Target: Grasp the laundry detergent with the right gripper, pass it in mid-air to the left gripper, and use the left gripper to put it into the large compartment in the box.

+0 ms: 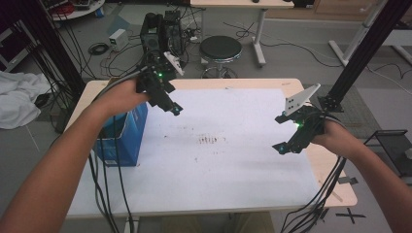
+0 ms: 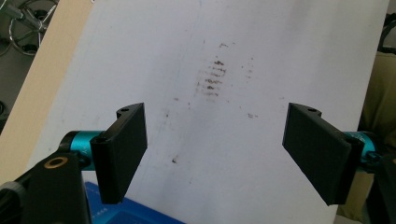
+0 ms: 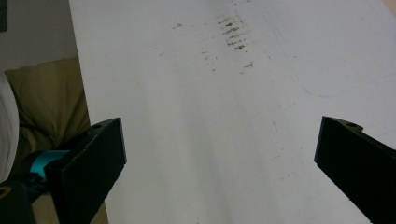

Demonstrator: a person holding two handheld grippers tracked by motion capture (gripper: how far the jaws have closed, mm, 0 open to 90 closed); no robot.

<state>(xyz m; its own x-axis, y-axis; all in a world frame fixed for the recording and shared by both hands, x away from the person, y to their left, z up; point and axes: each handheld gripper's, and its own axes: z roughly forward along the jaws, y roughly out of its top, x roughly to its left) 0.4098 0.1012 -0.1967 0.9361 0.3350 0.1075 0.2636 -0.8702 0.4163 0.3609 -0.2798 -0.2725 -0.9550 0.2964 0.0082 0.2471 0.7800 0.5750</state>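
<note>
Both our grippers, left gripper (image 2: 215, 154) and right gripper (image 3: 219, 172), hover with jaws spread wide and empty above the stained white sheet (image 1: 228, 160). Our left forearm partly hides the blue box (image 1: 127, 141) beside the left gripper.

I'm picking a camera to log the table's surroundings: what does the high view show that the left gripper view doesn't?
The high view alone shows the black stool, the right gripper and the person's forearms. The left gripper view alone shows the left gripper up close, jaws wide apart, nothing between them. Both show the white sheet, its brown smudges and the blue box.
</note>
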